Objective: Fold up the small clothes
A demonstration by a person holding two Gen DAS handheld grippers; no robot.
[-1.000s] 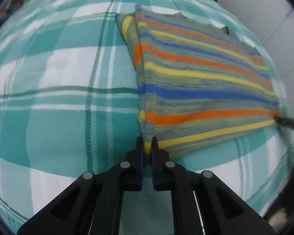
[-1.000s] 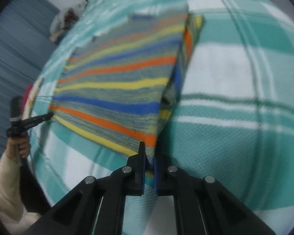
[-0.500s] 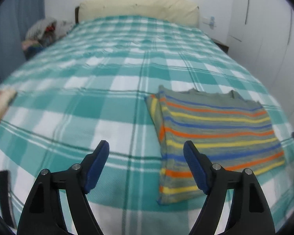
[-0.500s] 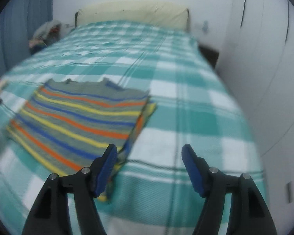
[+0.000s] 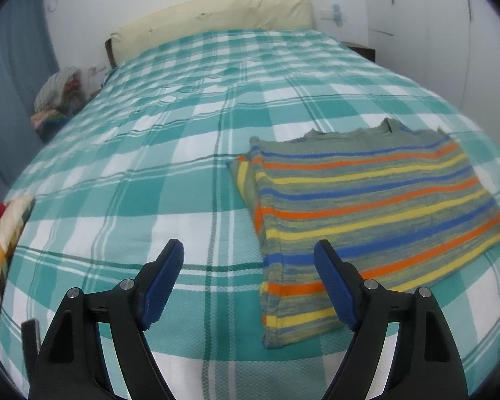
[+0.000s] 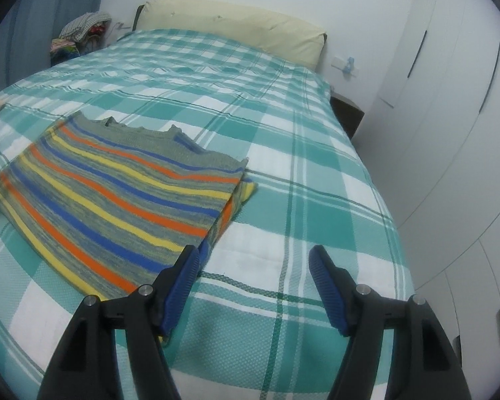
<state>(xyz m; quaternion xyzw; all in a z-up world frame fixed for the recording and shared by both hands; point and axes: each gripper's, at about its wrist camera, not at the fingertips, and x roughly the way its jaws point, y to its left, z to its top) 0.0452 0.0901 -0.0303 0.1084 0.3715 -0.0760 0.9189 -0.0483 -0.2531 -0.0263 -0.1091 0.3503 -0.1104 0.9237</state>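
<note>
Now the striped sweater [image 5: 366, 206] lies folded flat on the plaid bed [image 5: 170, 153], at 2 o'clock from the left gripper [image 5: 249, 280] and 10 o'clock from the right gripper [image 6: 254, 286]; both sets of fingers spread wide, holding nothing.

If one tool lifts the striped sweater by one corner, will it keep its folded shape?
Probably not. The striped sweater looks like soft knit lying in loose layers, so it would likely droop and unfold. It seems light, and its ribbed surface probably grips well.
</note>
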